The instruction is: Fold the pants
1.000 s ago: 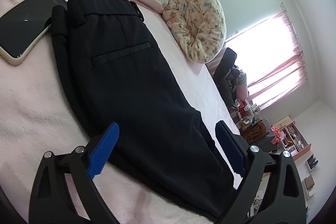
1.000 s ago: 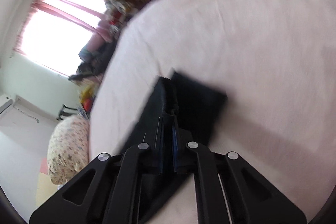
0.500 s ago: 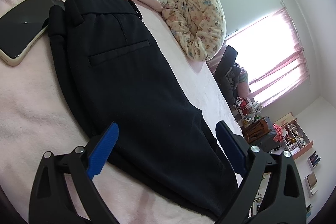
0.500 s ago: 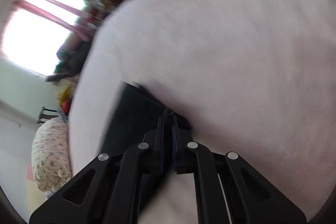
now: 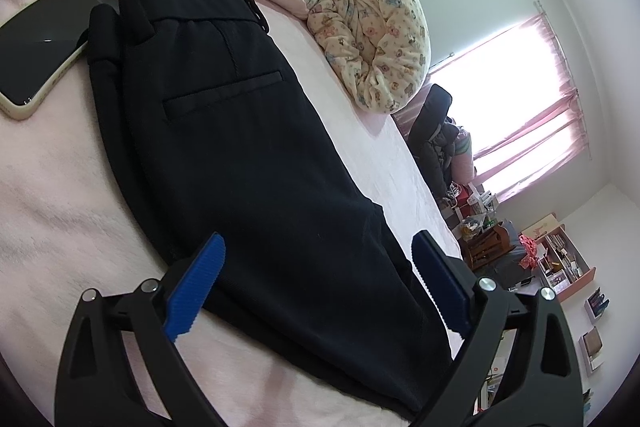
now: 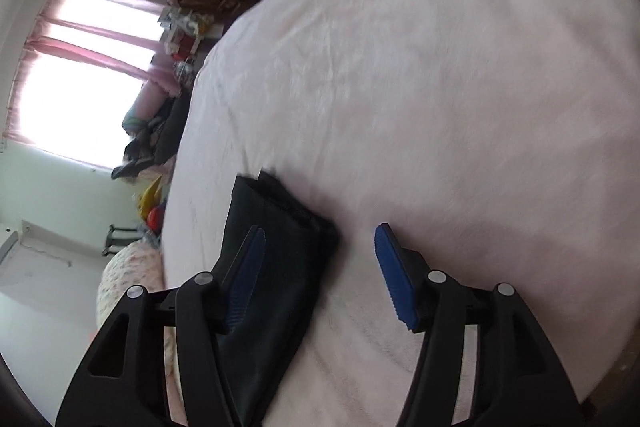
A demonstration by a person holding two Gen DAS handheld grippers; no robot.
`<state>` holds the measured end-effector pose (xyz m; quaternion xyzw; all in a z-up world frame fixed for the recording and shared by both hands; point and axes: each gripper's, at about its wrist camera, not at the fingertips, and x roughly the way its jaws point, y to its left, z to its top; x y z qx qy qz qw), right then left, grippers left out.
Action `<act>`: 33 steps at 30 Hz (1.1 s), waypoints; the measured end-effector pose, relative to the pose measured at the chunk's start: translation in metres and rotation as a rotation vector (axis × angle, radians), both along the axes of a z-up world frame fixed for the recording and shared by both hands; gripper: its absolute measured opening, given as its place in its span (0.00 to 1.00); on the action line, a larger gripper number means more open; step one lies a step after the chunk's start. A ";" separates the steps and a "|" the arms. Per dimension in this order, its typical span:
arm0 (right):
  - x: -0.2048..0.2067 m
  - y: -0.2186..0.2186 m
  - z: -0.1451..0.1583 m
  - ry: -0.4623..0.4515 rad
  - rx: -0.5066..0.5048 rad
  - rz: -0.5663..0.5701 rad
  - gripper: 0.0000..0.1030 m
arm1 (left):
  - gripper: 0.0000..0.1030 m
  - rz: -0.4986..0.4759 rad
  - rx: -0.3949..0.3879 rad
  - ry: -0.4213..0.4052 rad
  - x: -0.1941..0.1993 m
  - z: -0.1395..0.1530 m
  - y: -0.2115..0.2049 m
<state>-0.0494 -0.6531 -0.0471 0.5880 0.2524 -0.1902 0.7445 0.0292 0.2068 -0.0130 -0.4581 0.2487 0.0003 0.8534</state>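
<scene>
Black pants (image 5: 248, 155) lie lengthwise along the bed (image 5: 52, 195), both our left gripper (image 5: 316, 285) and right gripper (image 6: 318, 269) spread empty, so grabbing one layer of hem could skew the fold.

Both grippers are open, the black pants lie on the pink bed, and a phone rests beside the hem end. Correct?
Not quite: in the left wrist view the phone lies beside the waistband end of the black pants, not the hem. The rest holds.

The phone (image 5: 44, 39) is lying partly hidden under the pants (image 5: 256, 163); the right wrist view is blurring the bedspread (image 6: 460, 87).
</scene>
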 end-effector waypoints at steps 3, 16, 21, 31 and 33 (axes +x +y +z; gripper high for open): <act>0.012 0.006 -0.001 0.020 -0.031 0.036 0.54 | 0.92 -0.003 0.004 0.001 0.000 0.000 0.000; 0.033 0.020 0.025 -0.101 -0.127 0.103 0.17 | 0.94 -0.007 0.015 0.003 0.001 0.000 -0.001; 0.033 0.040 0.075 -0.228 -0.350 0.121 0.16 | 0.94 -0.007 -0.013 -0.017 -0.001 0.001 0.000; 0.023 0.016 -0.013 0.032 -0.026 0.028 0.24 | 0.95 0.011 -0.008 -0.127 -0.010 0.019 0.010; 0.019 0.017 -0.016 0.019 -0.010 0.031 0.25 | 0.96 -0.035 -0.035 -0.125 -0.002 0.018 0.008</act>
